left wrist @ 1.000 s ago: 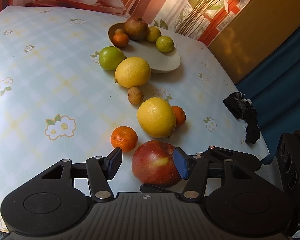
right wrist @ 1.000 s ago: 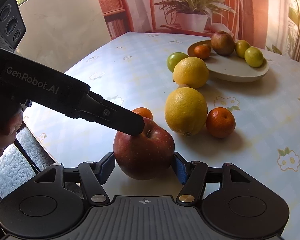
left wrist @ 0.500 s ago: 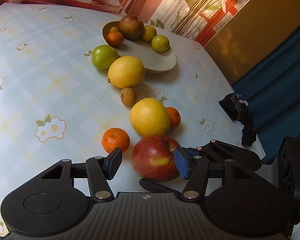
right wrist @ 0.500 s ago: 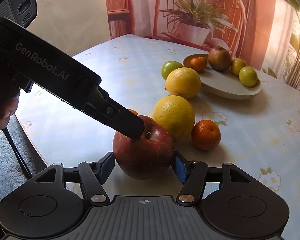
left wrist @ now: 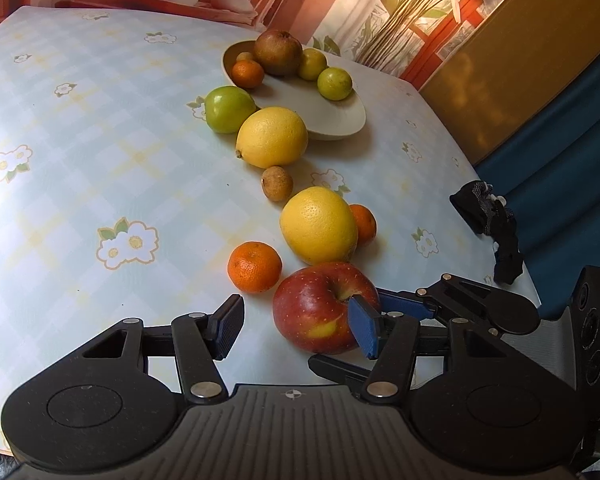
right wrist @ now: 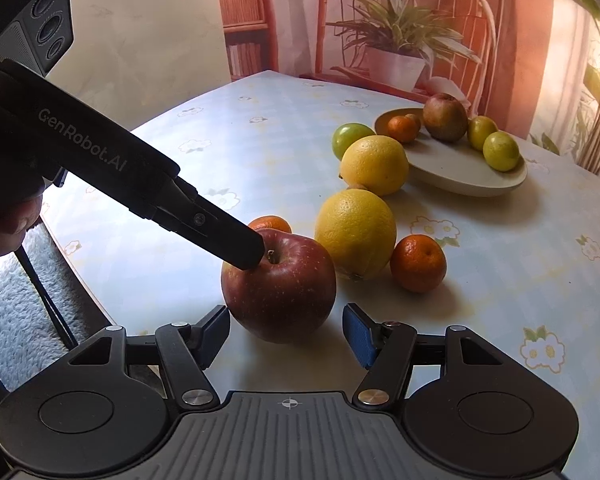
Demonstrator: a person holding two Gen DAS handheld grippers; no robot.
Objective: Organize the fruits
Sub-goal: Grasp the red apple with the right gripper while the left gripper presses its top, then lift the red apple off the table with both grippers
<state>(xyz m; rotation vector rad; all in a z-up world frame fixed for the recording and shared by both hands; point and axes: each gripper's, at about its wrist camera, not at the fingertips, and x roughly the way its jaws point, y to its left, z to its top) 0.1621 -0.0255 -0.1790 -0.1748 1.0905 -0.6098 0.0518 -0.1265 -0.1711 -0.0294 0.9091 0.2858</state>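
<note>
A red apple (left wrist: 320, 308) (right wrist: 279, 286) sits near the table's front edge. My left gripper (left wrist: 296, 328) is open; its right pad rests on the apple's top by the stem. My right gripper (right wrist: 286, 336) is open, its pads flanking the apple's near side with a gap on the right. It also shows in the left wrist view (left wrist: 416, 308) behind the apple. Beyond lie two large yellow citrus (left wrist: 318, 230) (left wrist: 272, 136), two mandarins (left wrist: 255, 267) (left wrist: 364, 224), a small brown fruit (left wrist: 277, 183) and a green fruit (left wrist: 228, 109).
A beige oval plate (left wrist: 332, 120) (right wrist: 468, 176) at the back holds a brown fruit, a mandarin and two green-yellow fruits. A black cloth (left wrist: 488, 216) lies at the table's right edge. A chair and potted plant (right wrist: 396, 52) stand behind the table.
My right gripper's jaws have opened off the apple and it has drawn back a little. The left gripper's pad stays on the apple's top.
</note>
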